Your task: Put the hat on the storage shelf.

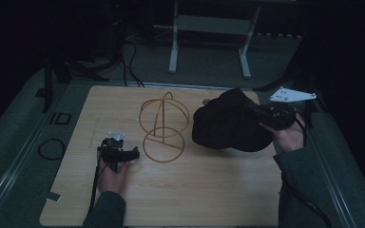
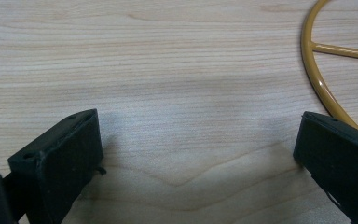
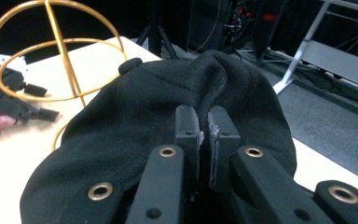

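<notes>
A black cap (image 1: 230, 124) hangs over the right side of the wooden table (image 1: 123, 199), lifted by my right gripper (image 1: 266, 113), which is shut on a fold of its fabric (image 3: 212, 100). The cap (image 3: 135, 135) spreads below and around the jaws in the right gripper view. A gold wire stand (image 1: 164, 124) of rings on a round base sits mid-table, left of the cap. My left gripper (image 1: 134, 153) rests low on the table just left of the stand's base, jaws wide open with bare wood between them; the base ring (image 2: 324, 88) curves past its right jaw.
A metal frame leg (image 1: 173, 45) and cables lie on the floor beyond the table's far edge. A coiled black cable (image 1: 52, 148) lies left of the table. The stand (image 3: 51, 60) and the other gripper (image 3: 14, 105) sit at the left in the right gripper view.
</notes>
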